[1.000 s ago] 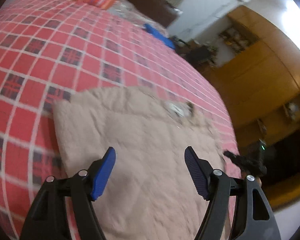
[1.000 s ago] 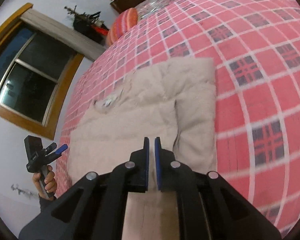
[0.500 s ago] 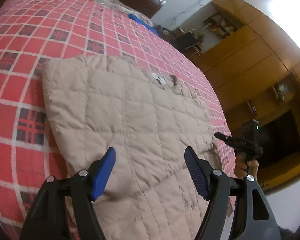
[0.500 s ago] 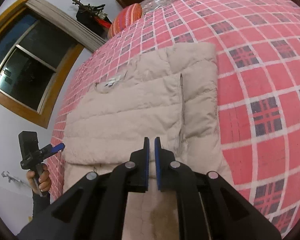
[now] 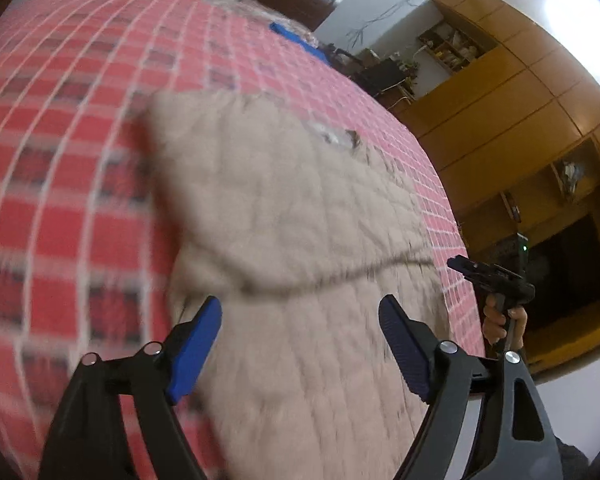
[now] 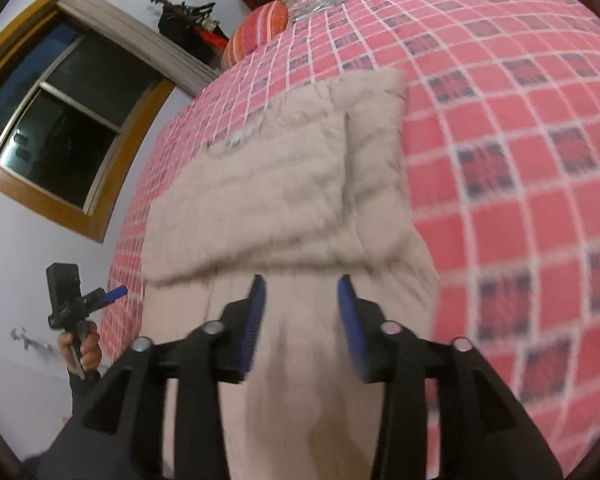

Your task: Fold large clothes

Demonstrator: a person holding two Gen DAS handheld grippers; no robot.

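Observation:
A large beige quilted jacket (image 5: 300, 216) lies spread on the red checked bed, its sleeves folded across the body and its collar label at the far end. In the right wrist view the same jacket (image 6: 284, 184) shows a folded sleeve edge just ahead of the fingers. My left gripper (image 5: 300, 320) hovers open over the jacket's near part, nothing between its blue pads. My right gripper (image 6: 301, 300) is open above the jacket's lower half, empty. The right gripper (image 5: 488, 272) also shows at the bed's right edge in a hand; the left gripper (image 6: 84, 300) shows at the left.
The red checked bedspread (image 5: 60, 128) surrounds the jacket. A striped orange pillow (image 6: 256, 32) and a blue item (image 5: 296, 40) lie at the bed's far end. Wooden wardrobes (image 5: 520, 112) stand on one side, a dark window (image 6: 60, 128) on the other.
My right gripper has gone from shut to open. Both cameras shifted and now show motion blur; the folded sleeve edge sits nearer both grippers' fingers.

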